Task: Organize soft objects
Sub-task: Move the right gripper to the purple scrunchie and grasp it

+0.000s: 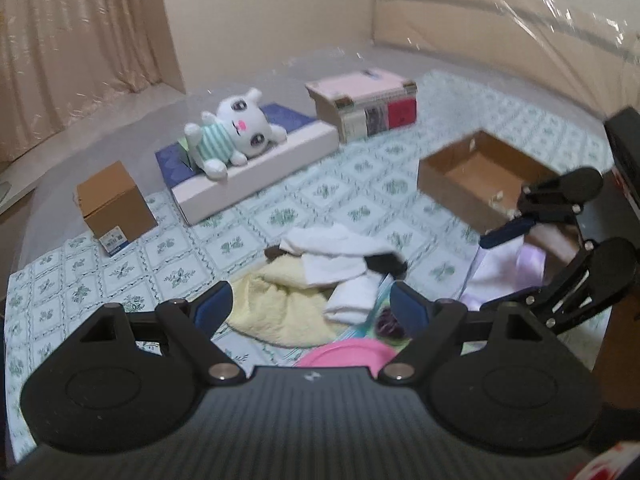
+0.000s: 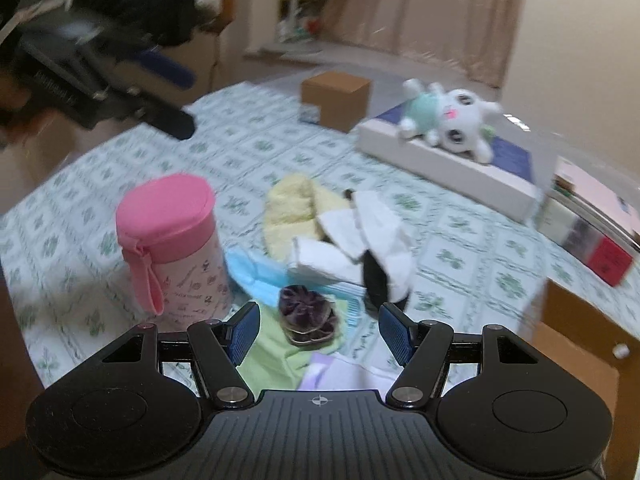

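A pile of soft things lies on the patterned tablecloth: a yellow towel (image 1: 276,308) (image 2: 292,208), white socks with black toes (image 1: 340,260) (image 2: 372,240), a blue cloth (image 2: 256,272), a dark purple scrunchie (image 2: 308,312) and lilac and green cloths (image 2: 340,372). A white plush cat (image 1: 236,132) (image 2: 452,120) lies on a flat white box (image 1: 260,172). An open cardboard box (image 1: 476,180) stands at the right. My left gripper (image 1: 312,304) is open and empty above the pile. My right gripper (image 2: 320,328) is open and empty over the scrunchie; it also shows in the left wrist view (image 1: 492,260).
A pink-lidded canister (image 2: 172,240) stands left of the pile. A small closed cardboard box (image 1: 116,204) (image 2: 336,96) sits at the far side. A stack of books (image 1: 368,108) (image 2: 592,224) lies past the white box. Clear plastic sheeting covers the surroundings.
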`<state>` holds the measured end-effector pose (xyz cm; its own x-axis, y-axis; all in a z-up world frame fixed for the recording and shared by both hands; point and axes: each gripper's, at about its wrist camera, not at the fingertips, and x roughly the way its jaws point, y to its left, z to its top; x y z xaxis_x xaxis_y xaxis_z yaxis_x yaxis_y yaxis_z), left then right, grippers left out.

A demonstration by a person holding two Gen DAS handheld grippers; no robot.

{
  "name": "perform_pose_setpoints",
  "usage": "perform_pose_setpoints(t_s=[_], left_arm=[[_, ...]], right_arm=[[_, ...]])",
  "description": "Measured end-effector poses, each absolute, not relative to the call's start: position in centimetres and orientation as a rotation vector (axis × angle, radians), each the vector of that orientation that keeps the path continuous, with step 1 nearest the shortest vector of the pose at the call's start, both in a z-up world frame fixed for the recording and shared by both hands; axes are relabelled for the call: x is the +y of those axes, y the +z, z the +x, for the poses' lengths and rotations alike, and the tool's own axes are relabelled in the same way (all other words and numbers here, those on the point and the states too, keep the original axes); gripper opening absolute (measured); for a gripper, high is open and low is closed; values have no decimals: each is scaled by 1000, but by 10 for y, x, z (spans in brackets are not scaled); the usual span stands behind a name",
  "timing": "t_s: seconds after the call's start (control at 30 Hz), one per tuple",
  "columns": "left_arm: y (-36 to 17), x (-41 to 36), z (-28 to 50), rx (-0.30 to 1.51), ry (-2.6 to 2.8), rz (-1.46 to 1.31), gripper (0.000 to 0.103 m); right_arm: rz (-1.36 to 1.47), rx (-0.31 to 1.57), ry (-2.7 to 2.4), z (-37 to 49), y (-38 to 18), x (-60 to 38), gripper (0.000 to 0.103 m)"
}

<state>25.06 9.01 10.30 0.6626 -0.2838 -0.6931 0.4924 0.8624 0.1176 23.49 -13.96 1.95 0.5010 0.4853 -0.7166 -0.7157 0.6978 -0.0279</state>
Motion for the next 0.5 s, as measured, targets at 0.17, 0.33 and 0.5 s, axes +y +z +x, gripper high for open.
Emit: perform_pose_setpoints(t_s=[0.17, 0.33, 0.5], left_arm=[[93, 100, 280, 777, -458, 370, 84], [83, 107, 309, 821, -472, 379, 84], [68, 104, 332, 870, -498, 395, 84]], right_arm=[[-414, 802, 798, 254, 1, -115, 66], [-457, 871, 844, 273, -20, -97, 65], [-482, 928, 868, 294, -40, -84, 63]])
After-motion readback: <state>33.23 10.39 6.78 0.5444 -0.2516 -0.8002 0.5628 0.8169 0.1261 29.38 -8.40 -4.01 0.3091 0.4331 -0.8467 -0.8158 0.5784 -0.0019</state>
